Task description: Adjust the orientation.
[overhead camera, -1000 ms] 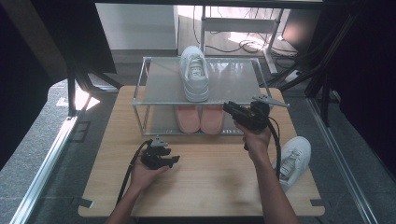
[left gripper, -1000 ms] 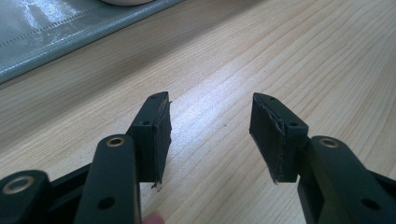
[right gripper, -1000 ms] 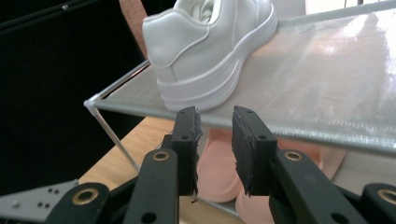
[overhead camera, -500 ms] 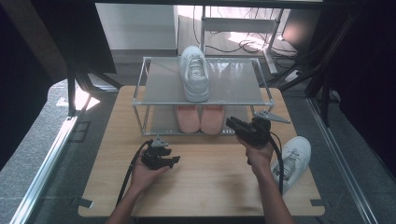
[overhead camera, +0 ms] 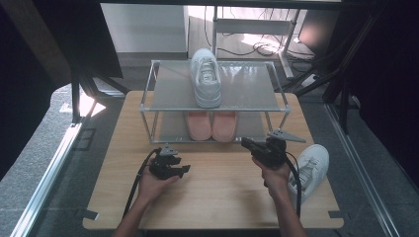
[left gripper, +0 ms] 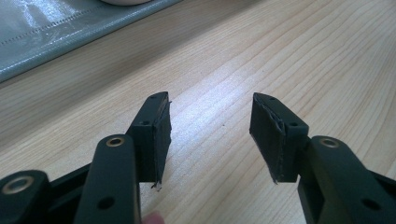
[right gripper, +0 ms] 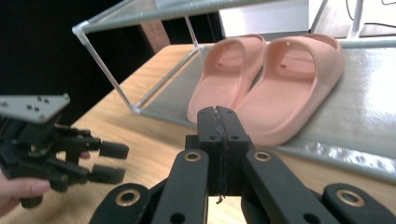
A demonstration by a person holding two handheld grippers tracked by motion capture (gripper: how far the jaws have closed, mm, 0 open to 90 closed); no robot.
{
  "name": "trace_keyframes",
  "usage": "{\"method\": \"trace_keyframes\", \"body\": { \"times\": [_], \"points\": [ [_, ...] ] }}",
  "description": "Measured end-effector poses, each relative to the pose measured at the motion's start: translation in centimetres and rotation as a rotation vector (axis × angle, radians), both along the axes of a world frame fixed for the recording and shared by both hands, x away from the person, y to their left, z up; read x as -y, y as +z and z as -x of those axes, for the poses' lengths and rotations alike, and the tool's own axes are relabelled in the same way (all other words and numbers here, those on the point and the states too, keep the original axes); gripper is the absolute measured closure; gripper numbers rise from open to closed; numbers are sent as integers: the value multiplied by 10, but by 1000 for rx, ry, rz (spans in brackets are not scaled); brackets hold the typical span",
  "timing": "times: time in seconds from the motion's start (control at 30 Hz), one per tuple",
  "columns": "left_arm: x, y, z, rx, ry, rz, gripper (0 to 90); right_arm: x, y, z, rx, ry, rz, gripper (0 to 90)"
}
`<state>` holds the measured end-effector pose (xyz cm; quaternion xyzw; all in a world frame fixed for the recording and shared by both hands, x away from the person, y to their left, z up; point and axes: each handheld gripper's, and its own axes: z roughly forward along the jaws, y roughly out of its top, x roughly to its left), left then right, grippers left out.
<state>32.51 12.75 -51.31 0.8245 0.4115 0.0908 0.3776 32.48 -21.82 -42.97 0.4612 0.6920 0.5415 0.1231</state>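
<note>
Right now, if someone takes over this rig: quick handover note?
Left gripper: open, nothing between the jaws, low over the table in front of the rack.
Right gripper: its jaws have just been closing and are shut, nothing between them, pointing at the pink slippers.
Things: one white sneaker on the rack's top shelf; the slippers side by side on the lower shelf; the other sneaker on the table's right edge, by the right hand.
Done: one sneaker is shelved.
Left: probably shelve the second sneaker beside the first; neither gripper is touching it.
</note>
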Motion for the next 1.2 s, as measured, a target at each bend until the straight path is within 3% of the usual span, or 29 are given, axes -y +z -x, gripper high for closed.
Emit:
{"method": "trace_keyframes", "body": {
  "times": [0.17, 0.4, 1.2],
  "points": [
    [0, -1, -1, -2, -3, -2, 488, -1, -6, 15, 6, -3, 54, 898],
    [2, -1, -1, -3, -7, -4, 488, -1, -15, 29, -5, 0, 94, 899],
    [-1, -1, -1, -1, 3, -4, 488, 24, -32, 62, -46, -64, 143, 900]
  ]
}}
